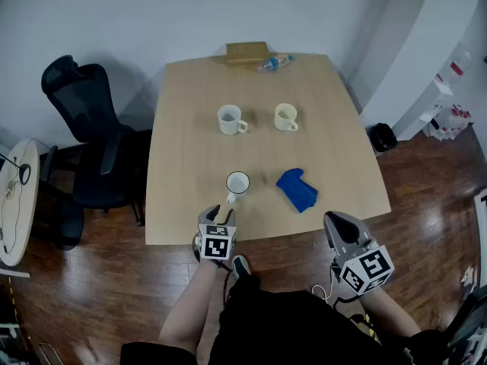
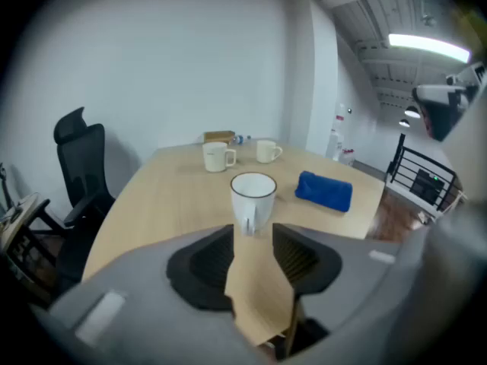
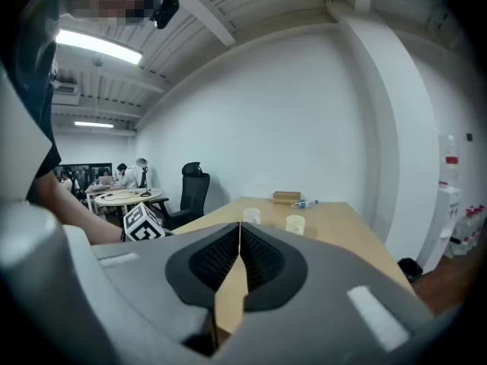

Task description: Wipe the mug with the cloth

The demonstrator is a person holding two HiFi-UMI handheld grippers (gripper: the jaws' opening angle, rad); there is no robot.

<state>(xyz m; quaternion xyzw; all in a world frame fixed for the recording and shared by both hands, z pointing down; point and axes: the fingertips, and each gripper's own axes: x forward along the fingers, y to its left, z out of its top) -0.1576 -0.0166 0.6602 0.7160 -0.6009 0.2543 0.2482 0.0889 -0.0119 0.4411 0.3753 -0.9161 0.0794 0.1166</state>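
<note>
Where the dark-rimmed mug (image 1: 237, 182) stands upright near the front edge of the table (image 1: 186, 139), its handle (image 2: 248, 223) is turned toward the left gripper (image 1: 221, 216). That gripper's jaws are spread apart with the handle just at their tips, and nothing is clamped. The blue cloth (image 1: 297, 189) is seen lying bunched on the table just right of the mug, apart from it. The right gripper (image 1: 339, 230) is held off the table over the floor, its jaws pressed together on nothing.

Such a scene is matched equally by a mug about to be taken by its handle and by one set down and let go after wiping, so neither is asserted. In either case care is judged to be needed at the handle. The left gripper is best kept level, in line with the handle, and moved slowly, so that the mug is not knocked, turned or tipped by a jaw. A white mug (image 1: 230, 119) and a cream mug (image 1: 285, 117) are seen well behind, toward the far side.
</note>
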